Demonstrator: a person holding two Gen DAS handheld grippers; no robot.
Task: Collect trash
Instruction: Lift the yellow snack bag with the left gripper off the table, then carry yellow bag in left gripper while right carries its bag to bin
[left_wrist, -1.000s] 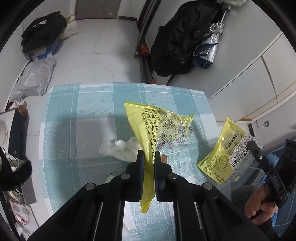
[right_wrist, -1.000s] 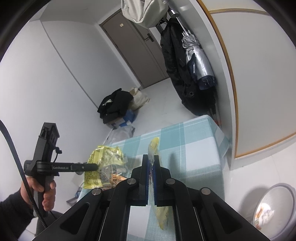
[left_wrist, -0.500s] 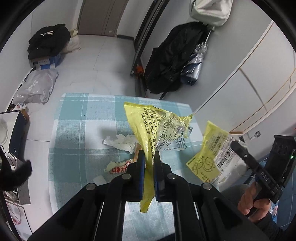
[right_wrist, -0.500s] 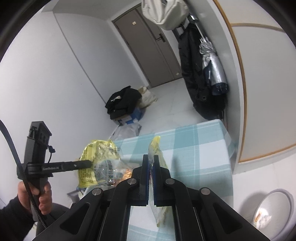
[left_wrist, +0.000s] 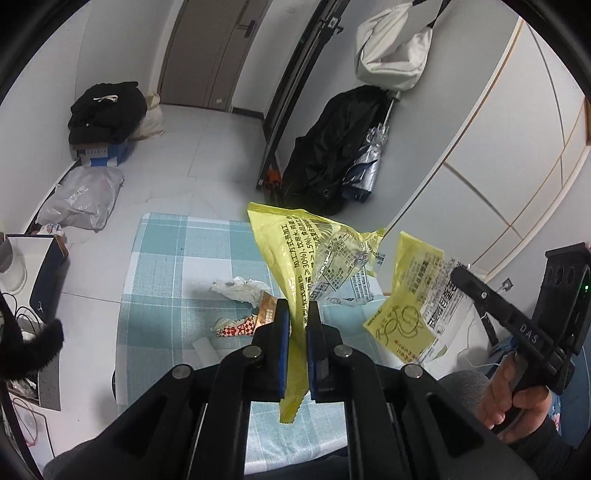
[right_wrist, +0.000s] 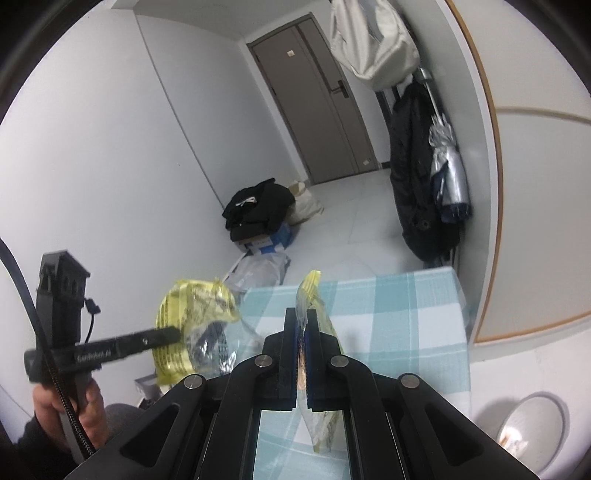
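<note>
My left gripper (left_wrist: 297, 314) is shut on a crumpled yellow snack wrapper (left_wrist: 295, 251) and holds it high above the checked table (left_wrist: 166, 258). My right gripper (right_wrist: 301, 321) is shut on a second yellow wrapper (right_wrist: 325, 332), also lifted; that wrapper shows in the left wrist view (left_wrist: 417, 295) with the right gripper (left_wrist: 461, 275) on it. The left gripper (right_wrist: 173, 334) and its wrapper (right_wrist: 192, 314) show in the right wrist view. On the table lie a crumpled white tissue (left_wrist: 242, 290), a red-and-white checked wrapper (left_wrist: 236, 328) and a small white piece (left_wrist: 205, 350).
A round bin (right_wrist: 532, 428) stands on the floor right of the table. Black clothes on a blue box (left_wrist: 105, 110) and a grey bag (left_wrist: 81, 195) lie on the floor beyond. A black coat and umbrella (left_wrist: 340, 147) hang on the wall.
Both grippers have risen well above the table with their wrappers still held. The table looks smaller and farther below, and more loose trash on it has come into view.
</note>
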